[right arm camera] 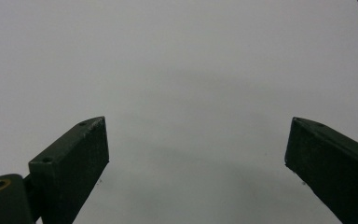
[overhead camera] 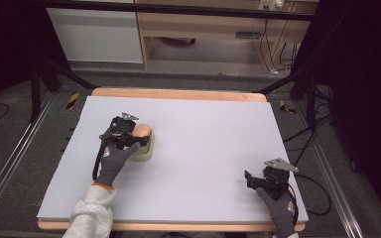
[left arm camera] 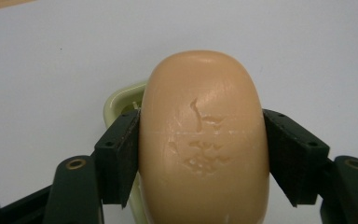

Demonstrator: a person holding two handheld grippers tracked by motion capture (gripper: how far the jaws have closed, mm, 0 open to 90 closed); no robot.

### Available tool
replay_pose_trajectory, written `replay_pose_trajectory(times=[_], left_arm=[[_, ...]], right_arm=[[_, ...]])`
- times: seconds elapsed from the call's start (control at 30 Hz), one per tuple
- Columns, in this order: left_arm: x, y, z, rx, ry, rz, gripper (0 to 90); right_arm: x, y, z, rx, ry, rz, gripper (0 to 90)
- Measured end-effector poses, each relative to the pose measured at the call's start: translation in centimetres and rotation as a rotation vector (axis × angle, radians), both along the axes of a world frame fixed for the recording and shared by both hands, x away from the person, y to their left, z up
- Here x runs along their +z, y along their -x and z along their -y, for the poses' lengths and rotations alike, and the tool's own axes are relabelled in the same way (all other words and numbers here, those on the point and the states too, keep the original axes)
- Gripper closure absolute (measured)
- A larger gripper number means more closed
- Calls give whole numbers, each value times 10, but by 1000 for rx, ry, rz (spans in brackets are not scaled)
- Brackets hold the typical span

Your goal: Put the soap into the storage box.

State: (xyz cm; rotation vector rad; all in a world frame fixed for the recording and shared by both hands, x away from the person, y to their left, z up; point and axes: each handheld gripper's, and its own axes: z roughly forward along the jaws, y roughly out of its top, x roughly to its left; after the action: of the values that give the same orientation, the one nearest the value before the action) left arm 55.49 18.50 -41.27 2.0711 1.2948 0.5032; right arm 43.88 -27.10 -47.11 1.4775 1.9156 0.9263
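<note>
Soap [overhead camera: 142, 130] sat over the pale green dish [overhead camera: 146, 150] at the table's [overhead camera: 203, 148] left in the high view. In your left gripper [left arm camera: 202, 154] view, both pads clamped its sides. Your right gripper [right arm camera: 196, 154] view showed jaws spread apart over bare surface.

Waxy smooth soap bar [left arm camera: 204, 140] w/ scuffed face; glossy plastic dish [left arm camera: 121, 100]; matt black pads [left arm camera: 121, 158]; matt table sheet [overhead camera: 203, 148]

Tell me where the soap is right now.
The soap sits clamped in the left claw, left of the table's middle in the high view, directly over the pale green dish.
</note>
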Motion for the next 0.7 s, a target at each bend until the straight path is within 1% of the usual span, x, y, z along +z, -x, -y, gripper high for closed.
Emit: replay_pose_trajectory(times=[0.07,0.23,0.37,0.53,0.7], left_arm=[[-2,-1,-1,2,-10,-4,318],[-6,-3,-4,14,-8,-12,318],[-8,-5,-3,15,-7,-13,318],[-11,-9,0,11,-16,-23,318],[-15,-12,1,17,-23,-33,319]], right_arm=[[0,0,0,2,0,-1,65],[1,0,0,3,-5,3,65],[0,0,0,3,-2,2,65],[0,0,0,3,-2,2,65],[1,0,0,1,-6,0,64]])
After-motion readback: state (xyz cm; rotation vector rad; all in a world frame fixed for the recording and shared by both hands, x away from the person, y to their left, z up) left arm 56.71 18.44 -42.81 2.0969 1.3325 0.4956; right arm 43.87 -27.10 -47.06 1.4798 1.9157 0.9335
